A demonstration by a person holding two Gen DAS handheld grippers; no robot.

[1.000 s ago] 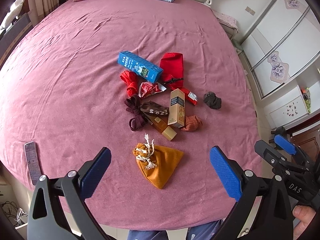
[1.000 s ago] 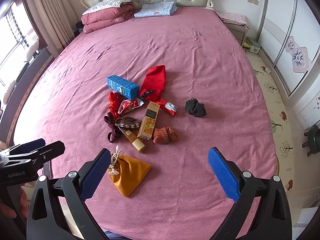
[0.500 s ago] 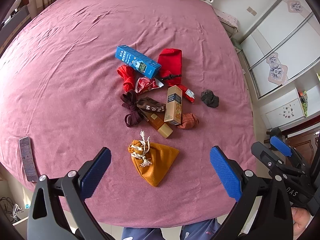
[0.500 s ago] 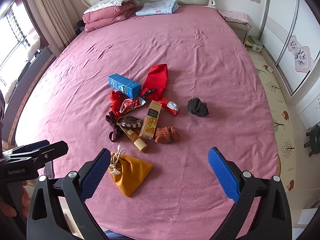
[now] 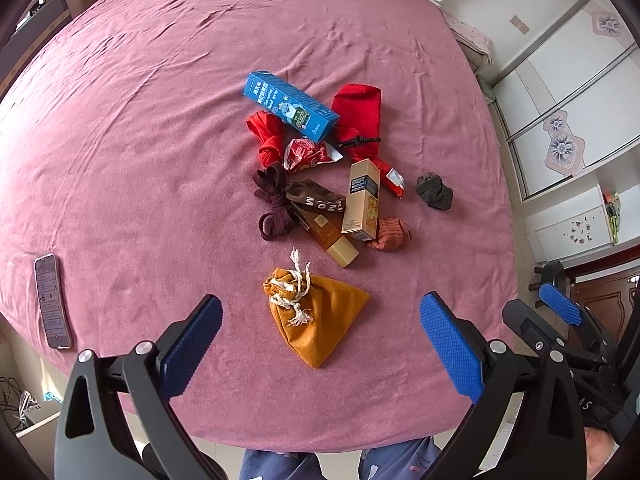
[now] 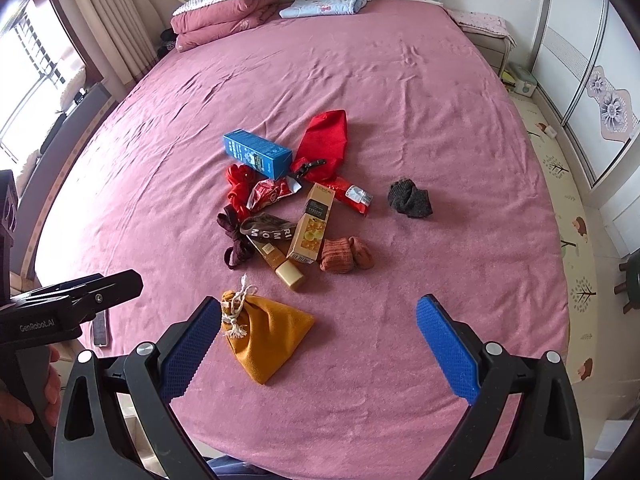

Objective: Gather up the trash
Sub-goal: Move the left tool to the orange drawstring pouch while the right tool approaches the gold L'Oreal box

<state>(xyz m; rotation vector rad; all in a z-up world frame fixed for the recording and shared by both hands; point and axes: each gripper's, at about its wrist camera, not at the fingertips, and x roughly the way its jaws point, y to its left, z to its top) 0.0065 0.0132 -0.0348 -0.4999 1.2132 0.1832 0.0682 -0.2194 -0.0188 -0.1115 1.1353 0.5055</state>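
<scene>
A heap of litter and socks lies mid-bed: a blue carton, a tall cosmetics box, a gold tube box, a crumpled red wrapper and a red packet. An orange drawstring pouch sits nearest me. My left gripper hovers open over the pouch, empty. My right gripper is open and empty too, with the pouch by its left finger.
Red, maroon, rust and dark grey socks and a red bag mix with the litter. A phone lies at the bed's left edge. Pillows sit at the headboard; wardrobes stand right.
Both grippers have drifted slightly forward over the bed, so the pile sits a little lower and closer in both views. Both stay open; nothing on the bed has moved.
</scene>
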